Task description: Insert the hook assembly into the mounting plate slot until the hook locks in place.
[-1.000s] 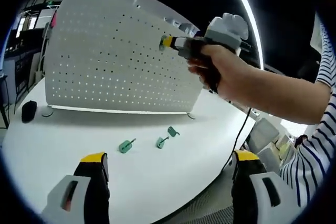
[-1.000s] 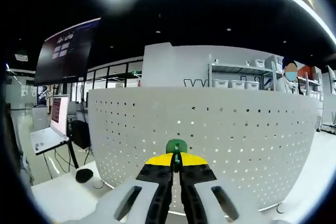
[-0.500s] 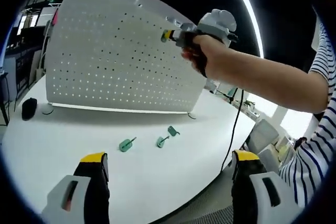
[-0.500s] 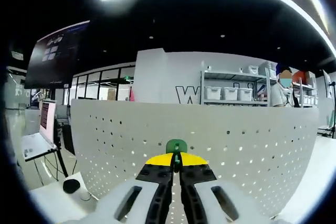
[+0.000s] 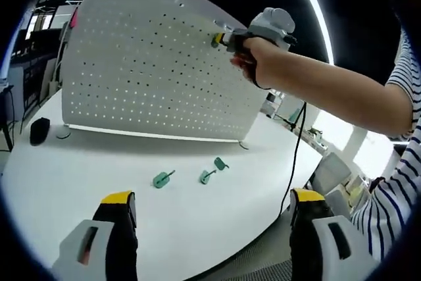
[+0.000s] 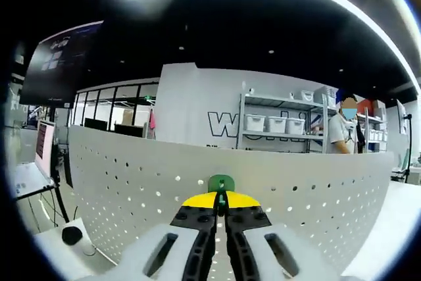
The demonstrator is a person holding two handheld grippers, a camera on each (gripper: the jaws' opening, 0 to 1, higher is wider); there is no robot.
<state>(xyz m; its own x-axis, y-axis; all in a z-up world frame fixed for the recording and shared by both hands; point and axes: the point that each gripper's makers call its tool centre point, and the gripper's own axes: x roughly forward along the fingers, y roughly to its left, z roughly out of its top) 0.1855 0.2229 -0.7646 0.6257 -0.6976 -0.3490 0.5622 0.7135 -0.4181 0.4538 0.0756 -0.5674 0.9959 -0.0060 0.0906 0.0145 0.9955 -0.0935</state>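
A white perforated mounting plate [image 5: 145,70] stands upright at the back of the round white table [image 5: 79,182]. In the right gripper view the plate [image 6: 289,215] is close ahead, and my right gripper [image 6: 222,197] is shut on a green hook [image 6: 221,183], its tip near the plate's upper rows of holes. In the left gripper view that right gripper [image 5: 220,39] is held by a hand high against the plate. Three green hooks [image 5: 160,179] [image 5: 207,176] [image 5: 220,163] lie on the table. My left gripper [image 5: 214,218] stands open over the table's near edge.
A dark computer mouse [image 5: 39,130] lies at the table's left, near the plate's foot. A black cable [image 5: 296,149] hangs from the right hand. A striped sleeve [image 5: 398,195] is at the right. Behind the plate are shelves with bins [image 6: 276,123] and a person [image 6: 339,133].
The right gripper has risen along the plate with the green hook; the plate's top edge now sits lower in its view. The left gripper has stayed put.
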